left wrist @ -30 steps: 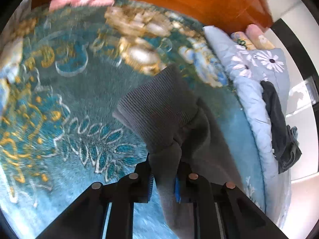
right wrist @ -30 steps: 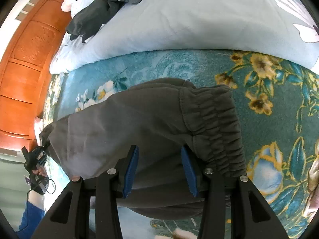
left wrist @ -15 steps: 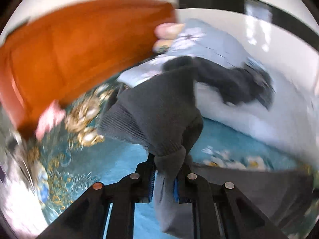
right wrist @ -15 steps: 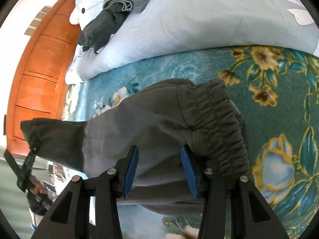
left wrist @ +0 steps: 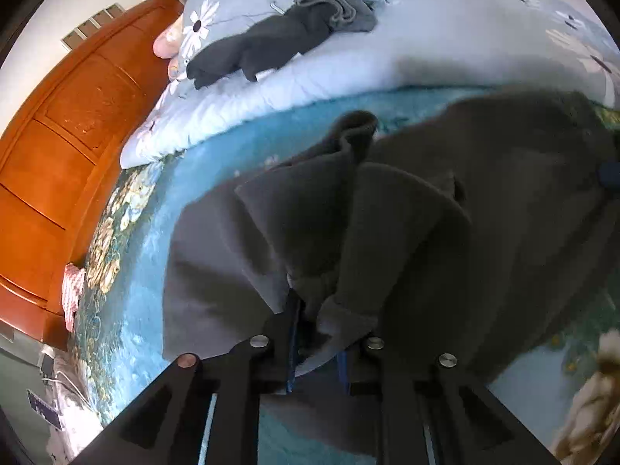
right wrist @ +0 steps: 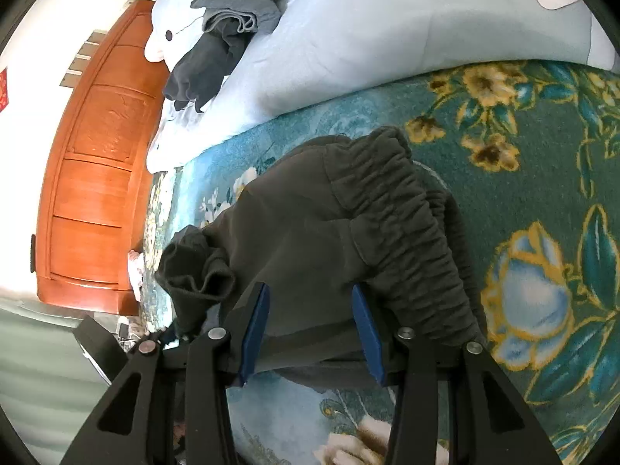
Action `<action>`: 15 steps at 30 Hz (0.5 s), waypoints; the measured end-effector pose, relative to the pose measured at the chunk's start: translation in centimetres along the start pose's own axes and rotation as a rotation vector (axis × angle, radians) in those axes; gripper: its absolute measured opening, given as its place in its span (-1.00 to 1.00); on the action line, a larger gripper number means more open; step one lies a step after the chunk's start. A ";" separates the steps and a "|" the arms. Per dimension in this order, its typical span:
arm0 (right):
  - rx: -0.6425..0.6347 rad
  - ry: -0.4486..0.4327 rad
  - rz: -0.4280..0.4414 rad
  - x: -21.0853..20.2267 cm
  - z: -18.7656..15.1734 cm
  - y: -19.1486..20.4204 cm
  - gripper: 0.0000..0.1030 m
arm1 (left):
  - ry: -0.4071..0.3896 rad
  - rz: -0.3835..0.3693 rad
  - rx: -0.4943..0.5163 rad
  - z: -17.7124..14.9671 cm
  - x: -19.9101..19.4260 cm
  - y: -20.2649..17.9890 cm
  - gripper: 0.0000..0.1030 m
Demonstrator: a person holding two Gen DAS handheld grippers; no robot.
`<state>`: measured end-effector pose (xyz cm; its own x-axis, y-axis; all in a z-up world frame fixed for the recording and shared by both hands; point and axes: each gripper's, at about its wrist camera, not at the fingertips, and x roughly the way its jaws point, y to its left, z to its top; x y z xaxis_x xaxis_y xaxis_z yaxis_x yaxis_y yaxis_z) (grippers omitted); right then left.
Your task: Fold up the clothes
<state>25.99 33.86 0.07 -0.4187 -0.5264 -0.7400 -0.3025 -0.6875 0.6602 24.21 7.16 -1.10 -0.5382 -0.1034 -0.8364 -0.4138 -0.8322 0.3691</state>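
Grey sweatpants (left wrist: 484, 232) lie on a teal floral blanket (right wrist: 542, 135). One leg is doubled back over the body, its ribbed cuff (left wrist: 356, 124) resting on top. My left gripper (left wrist: 317, 333) still has a bunch of that leg between its pads, and its jaws are opening. In the right wrist view the same cuff (right wrist: 193, 267) stands bunched above the left gripper (right wrist: 170, 337). My right gripper (right wrist: 310, 333) is open, its blue pads set apart over flat fabric just left of the gathered waistband (right wrist: 407, 224).
A pale blue flowered duvet (left wrist: 387, 66) runs along the blanket's far side, with a heap of dark clothes (left wrist: 279, 38) on it. An orange wooden headboard (left wrist: 58, 155) stands at the left, with a pink cloth (left wrist: 73, 290) at its foot.
My left gripper has swept the pant leg from the headboard end across onto the sweatpants' body, rolling as it went. The right gripper has shifted only slightly over the waist area.
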 end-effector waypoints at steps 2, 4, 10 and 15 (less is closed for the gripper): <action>-0.017 0.002 -0.009 0.0 0.1 0.4 -0.11 | 0.021 -0.040 -0.021 -0.6 0.0 0.3 -0.47; -0.041 0.005 -0.022 0.3 0.3 1.2 -0.11 | 0.040 -0.075 -0.037 -0.9 -0.1 0.6 -0.38; -0.141 0.016 0.013 0.9 -0.1 4.5 -0.11 | -0.026 -0.266 -0.163 -1.5 -3.1 2.1 0.10; -0.202 0.047 0.084 2.4 -0.1 7.9 0.03 | -0.072 -0.415 -0.495 -2.9 -3.9 8.4 0.22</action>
<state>22.71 27.06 3.51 -0.3930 -0.6059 -0.6917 -0.0885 -0.7239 0.6843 24.90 -1.01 4.07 -0.4617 0.3036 -0.8335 -0.2201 -0.9494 -0.2239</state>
